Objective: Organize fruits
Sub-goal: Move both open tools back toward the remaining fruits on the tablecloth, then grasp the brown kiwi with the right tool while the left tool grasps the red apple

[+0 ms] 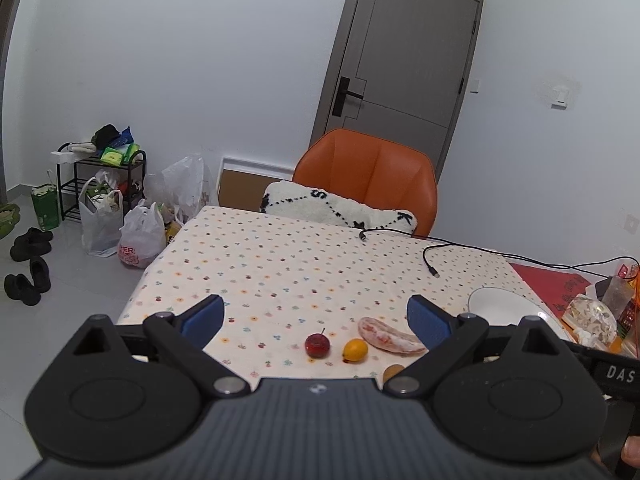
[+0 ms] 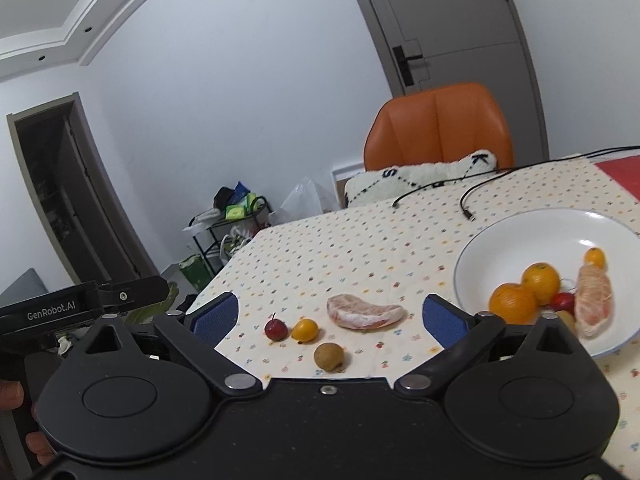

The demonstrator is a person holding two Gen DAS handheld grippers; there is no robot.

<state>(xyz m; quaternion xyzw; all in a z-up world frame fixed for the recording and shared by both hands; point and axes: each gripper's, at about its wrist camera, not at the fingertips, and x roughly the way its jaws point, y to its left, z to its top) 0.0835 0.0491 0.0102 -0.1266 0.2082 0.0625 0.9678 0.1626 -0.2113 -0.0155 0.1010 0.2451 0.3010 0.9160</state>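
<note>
Loose fruits are lying on the desk (image 2: pixel 360 240) ahead of two empty, wide-open hand-held grippers.

A pomelo segment (image 2: pixel 363 312), a small red fruit (image 2: pixel 276 329), a small orange fruit (image 2: pixel 305 329) and a brown kiwi-like fruit (image 2: pixel 329 356) are sitting between the spread fingers of the right hand-held gripper (image 2: pixel 334 314), the brown one lying nearest it. Just beyond its right finger, a white plate (image 2: pixel 520 232) is holding two oranges (image 2: pixel 524 292), another pomelo segment (image 2: pixel 594 304) and smaller fruits. The left hand-held gripper (image 1: pixel 316 316) is hovering with jaws wide, the same loose fruits lying toward its right finger. Black cables (image 1: pixel 440 246) are trailing across the far desk before an orange chair (image 1: pixel 372 172).
</note>
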